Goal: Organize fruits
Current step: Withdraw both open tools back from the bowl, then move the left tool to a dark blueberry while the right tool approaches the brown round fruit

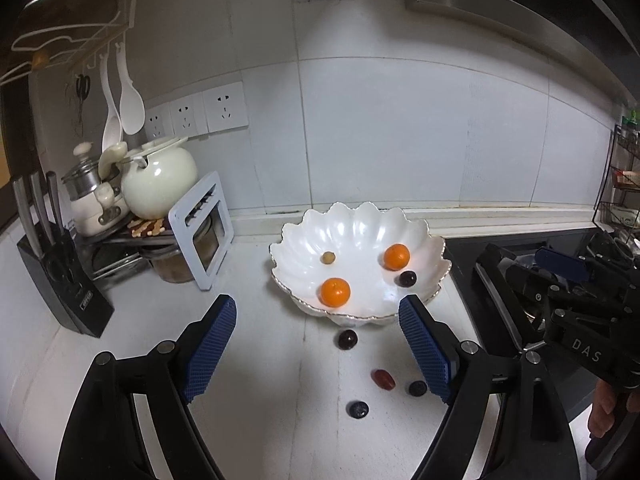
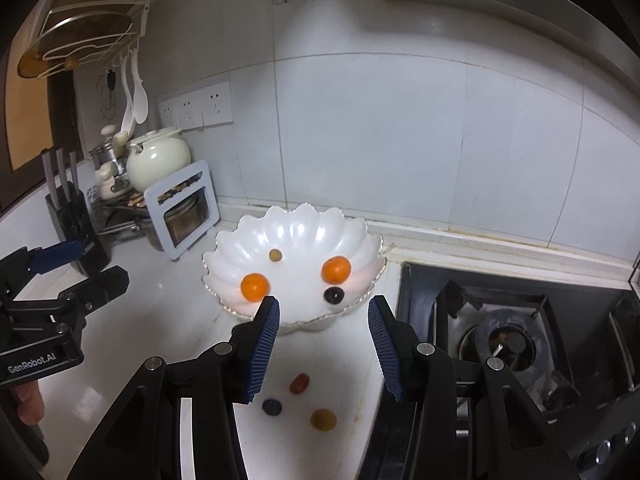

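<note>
Four loose fruits (image 1: 347, 339) at six o'clock of my bowl (image 1: 434, 246) | small, round, slippery; I pinch mid-girth | left gripper (image 1: 316, 350) wide, empty | right gripper (image 2: 324, 346) part-open, empty

The left finger (image 2: 262, 350) of the right gripper hides the scalloped bowl's (image 2: 224, 240) near rim. The small greenish fruit (image 2: 275, 255) is too small to identify. The hand (image 1: 612, 408) holding the right gripper is cut off at the frame edge.

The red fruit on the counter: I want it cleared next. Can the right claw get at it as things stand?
Probably yes. The red fruit lies on bare counter just ahead of the right claw, whose jaws stand open and empty; nothing lies between, and the blue berry sits apart.
</note>
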`<state>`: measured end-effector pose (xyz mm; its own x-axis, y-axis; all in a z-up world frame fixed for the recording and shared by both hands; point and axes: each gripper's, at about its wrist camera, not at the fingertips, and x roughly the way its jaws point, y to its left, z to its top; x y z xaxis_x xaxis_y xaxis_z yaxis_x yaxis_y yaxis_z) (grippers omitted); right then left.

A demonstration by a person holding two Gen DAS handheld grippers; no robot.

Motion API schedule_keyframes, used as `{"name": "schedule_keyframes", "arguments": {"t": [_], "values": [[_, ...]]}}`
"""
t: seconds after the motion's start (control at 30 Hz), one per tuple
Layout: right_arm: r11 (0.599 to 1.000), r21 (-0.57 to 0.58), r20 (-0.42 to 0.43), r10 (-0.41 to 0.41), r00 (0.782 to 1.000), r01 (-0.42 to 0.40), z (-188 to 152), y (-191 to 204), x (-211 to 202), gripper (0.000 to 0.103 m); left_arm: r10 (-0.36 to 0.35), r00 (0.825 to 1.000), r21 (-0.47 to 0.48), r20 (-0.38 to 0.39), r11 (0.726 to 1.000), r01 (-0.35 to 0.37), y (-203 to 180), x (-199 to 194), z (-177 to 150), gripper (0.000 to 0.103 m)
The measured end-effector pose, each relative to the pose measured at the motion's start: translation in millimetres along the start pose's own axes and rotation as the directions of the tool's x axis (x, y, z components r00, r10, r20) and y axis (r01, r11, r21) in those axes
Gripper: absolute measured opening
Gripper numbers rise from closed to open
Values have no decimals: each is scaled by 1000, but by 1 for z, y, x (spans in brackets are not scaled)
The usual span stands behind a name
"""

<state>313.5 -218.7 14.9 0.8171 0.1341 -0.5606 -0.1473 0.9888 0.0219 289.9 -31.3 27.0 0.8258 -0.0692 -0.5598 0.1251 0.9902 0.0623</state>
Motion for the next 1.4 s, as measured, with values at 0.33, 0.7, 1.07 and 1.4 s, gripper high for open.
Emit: {"name": "schedule_keyframes", "arguments": {"t": [0.33,0.7,1.07,1.4], "values": [[1000,-13,-49,18,999,-19,-25,4,0,48,-6,1000,20,-10,1000,6,-5,-5,-25,84],[999,-48,-103,2,995,-7,-54,6,6,48,-24,996,-2,-86,1000,24,-9,6,-64,84],[999,-42,-145,19,989,-25,-79,6,19,48,-21,992,12,-127,1000,23,-18,22,-88,84],[998,-45,-190,25,981,-34,-98,3,40,48,-26,984,5,-175,1000,27,-25,45,-106,82]]}}
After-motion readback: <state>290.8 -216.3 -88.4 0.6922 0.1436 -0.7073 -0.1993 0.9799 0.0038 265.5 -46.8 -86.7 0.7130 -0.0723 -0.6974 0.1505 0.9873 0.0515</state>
